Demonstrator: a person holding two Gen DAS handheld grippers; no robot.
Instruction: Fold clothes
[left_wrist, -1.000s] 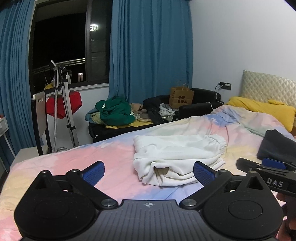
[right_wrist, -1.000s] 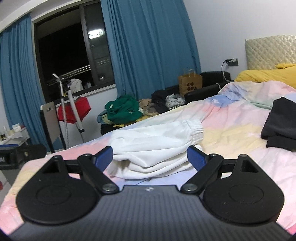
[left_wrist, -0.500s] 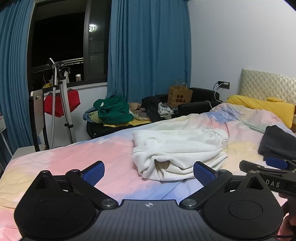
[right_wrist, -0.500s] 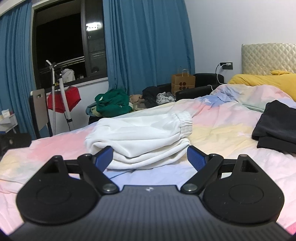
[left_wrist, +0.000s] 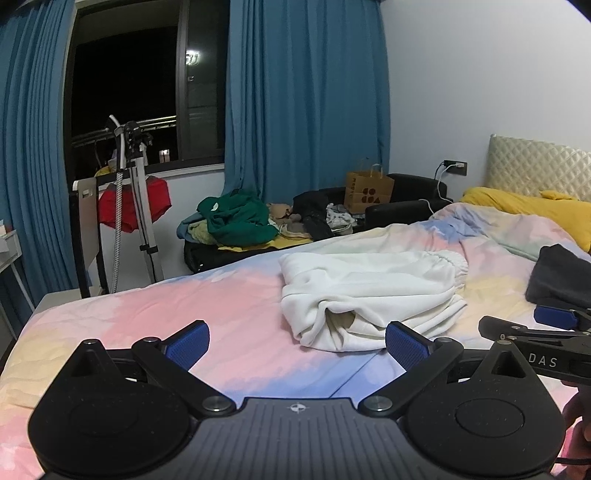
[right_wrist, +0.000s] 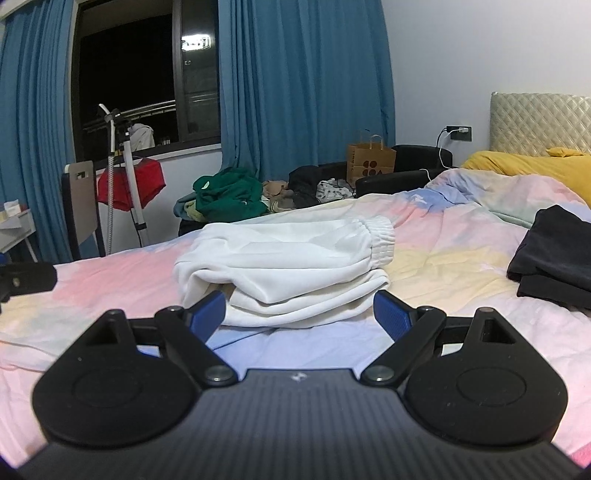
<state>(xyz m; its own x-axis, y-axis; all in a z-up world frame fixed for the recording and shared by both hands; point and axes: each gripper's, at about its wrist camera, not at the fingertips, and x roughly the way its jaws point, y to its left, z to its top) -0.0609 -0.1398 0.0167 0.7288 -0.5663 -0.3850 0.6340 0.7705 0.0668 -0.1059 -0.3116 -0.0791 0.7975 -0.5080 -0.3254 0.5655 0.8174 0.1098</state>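
A white garment with an elastic waistband (left_wrist: 369, 295) (right_wrist: 291, 269) lies folded in a thick bundle on the pastel bedspread (left_wrist: 236, 306) (right_wrist: 443, 266). My left gripper (left_wrist: 297, 345) is open and empty, low over the bed, short of the bundle's near left corner. My right gripper (right_wrist: 299, 314) is open too, its blue pads either side of the bundle's near edge, touching nothing. The right gripper's fingers (left_wrist: 554, 318) show at the right edge of the left wrist view.
Folded black clothing (right_wrist: 550, 254) lies on the bed to the right. Yellow pillows (right_wrist: 524, 166) sit by the headboard. Beyond the bed are a black sofa with a clothes pile (left_wrist: 236, 221), a paper bag (left_wrist: 367, 190), a garment steamer stand (left_wrist: 122, 206) and a chair (left_wrist: 86, 229).
Both grippers have pulled back and lifted slightly from the white bundle, staying open. The bundle itself lies unmoved.
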